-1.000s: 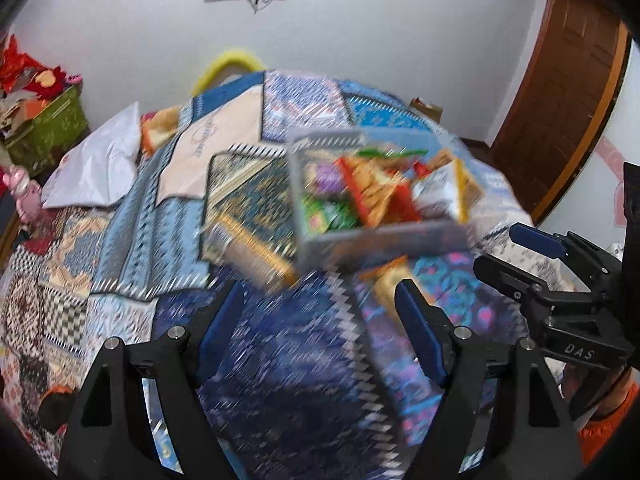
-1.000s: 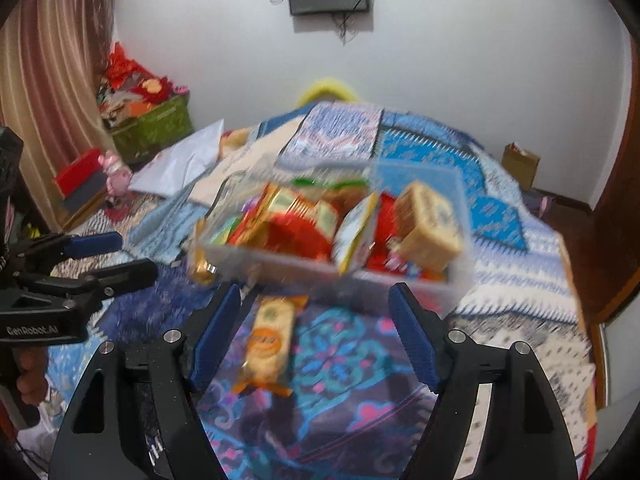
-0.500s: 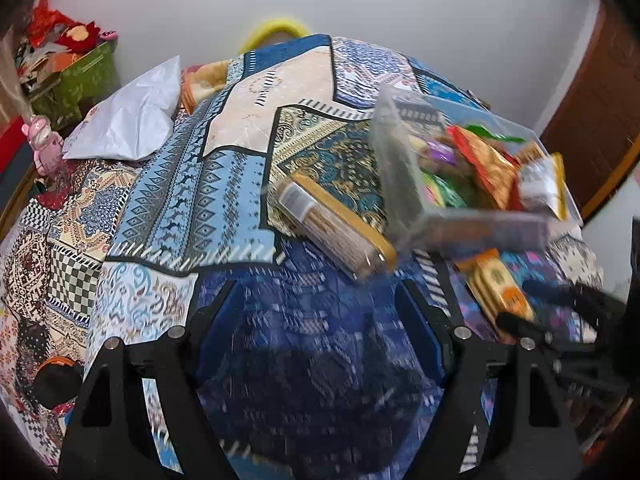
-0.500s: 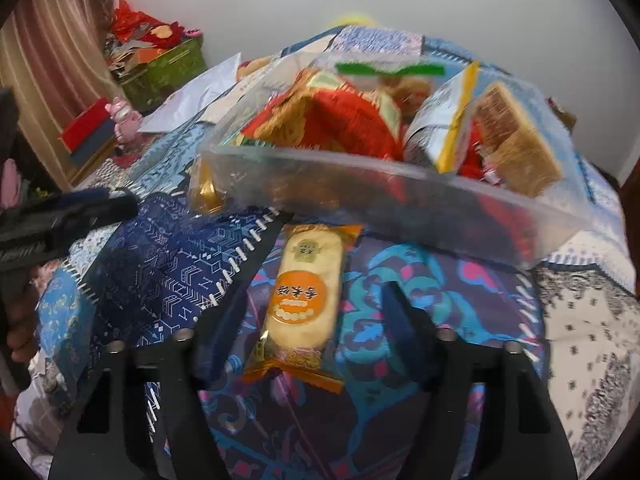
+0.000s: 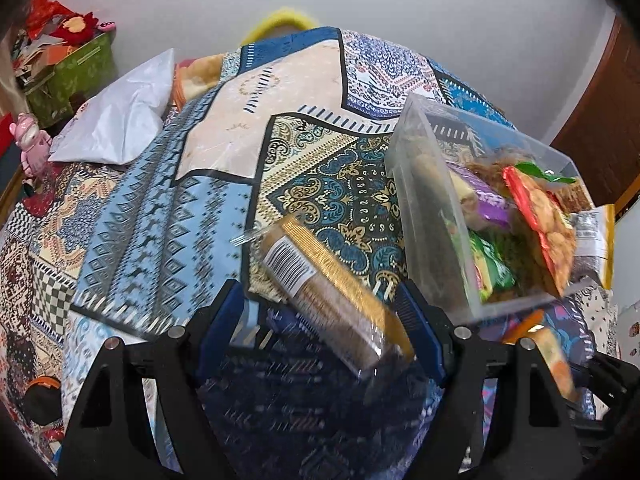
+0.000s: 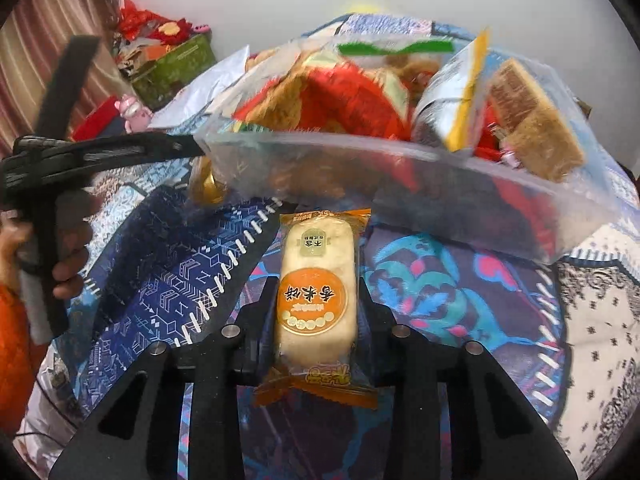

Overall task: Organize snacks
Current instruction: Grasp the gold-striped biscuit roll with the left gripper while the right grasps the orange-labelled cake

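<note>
Orange-wrapped rice cracker (image 6: 316, 296), pale, oblong, sealed

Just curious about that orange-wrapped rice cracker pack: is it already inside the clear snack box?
No, the rice cracker pack lies on the bedspread in front of the clear box, between the right gripper fingers.

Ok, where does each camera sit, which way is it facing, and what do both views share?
Left wrist: on the left gripper, angled down at a gold biscuit pack; its open fingers show.
Right wrist: on the right gripper, angled down, jaws closing around the orange rice cracker; hand at left.
Shared: clear snack bin, patterned bedspread.
</note>
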`<state>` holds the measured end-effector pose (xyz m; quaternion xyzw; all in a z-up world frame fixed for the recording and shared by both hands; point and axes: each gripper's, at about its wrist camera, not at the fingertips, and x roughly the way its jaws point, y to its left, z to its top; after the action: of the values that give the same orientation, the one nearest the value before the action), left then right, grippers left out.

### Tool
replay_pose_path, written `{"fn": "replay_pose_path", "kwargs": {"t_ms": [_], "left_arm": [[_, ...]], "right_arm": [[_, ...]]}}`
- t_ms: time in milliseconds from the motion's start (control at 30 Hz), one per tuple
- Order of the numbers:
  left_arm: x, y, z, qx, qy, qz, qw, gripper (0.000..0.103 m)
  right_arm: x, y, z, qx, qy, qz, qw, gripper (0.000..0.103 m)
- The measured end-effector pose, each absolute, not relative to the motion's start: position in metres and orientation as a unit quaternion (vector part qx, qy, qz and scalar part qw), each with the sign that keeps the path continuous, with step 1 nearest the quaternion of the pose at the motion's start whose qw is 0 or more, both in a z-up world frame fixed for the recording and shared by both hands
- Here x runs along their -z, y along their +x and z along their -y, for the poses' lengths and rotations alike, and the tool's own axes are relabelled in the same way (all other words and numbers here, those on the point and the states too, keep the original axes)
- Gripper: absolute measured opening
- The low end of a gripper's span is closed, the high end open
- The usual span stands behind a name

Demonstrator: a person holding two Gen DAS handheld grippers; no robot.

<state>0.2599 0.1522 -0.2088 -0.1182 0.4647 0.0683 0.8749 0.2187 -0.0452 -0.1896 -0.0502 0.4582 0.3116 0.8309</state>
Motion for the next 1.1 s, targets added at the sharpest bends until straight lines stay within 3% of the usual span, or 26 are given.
{"fn": "replay_pose_path", "kwargs": {"t_ms": [467, 733, 867, 1000, 1100], "left_arm": [[0.231, 0.250, -0.172, -0.099, -0.111, -0.473, 0.868, 0.080], [0.232, 0.247, -0.176, -0.095, -0.116, -0.478, 0.866, 0.060], [0.240, 0.266, -0.167, -0.097, -0.093, -0.484, 0.865, 0.056], [0.243, 0.269, -0.162, -0.102, -0.074, -0.479, 0.869, 0.043], [0.240, 0.264, -0.162, -0.093, -0.077, -0.479, 0.870, 0.040]], "right_arm": [[0.166, 0.209, 0.084, -0.294, -0.016, -0.430, 0.854, 0.032], [0.152, 0.205, 0.099, -0.277, -0.002, -0.411, 0.868, 0.032], [0.143, 0.206, 0.103, -0.269, 0.003, -0.403, 0.875, 0.032], [0.137, 0.205, 0.107, -0.264, 0.004, -0.395, 0.880, 0.031], [0.133, 0.204, 0.110, -0.260, 0.003, -0.390, 0.883, 0.032]]}}
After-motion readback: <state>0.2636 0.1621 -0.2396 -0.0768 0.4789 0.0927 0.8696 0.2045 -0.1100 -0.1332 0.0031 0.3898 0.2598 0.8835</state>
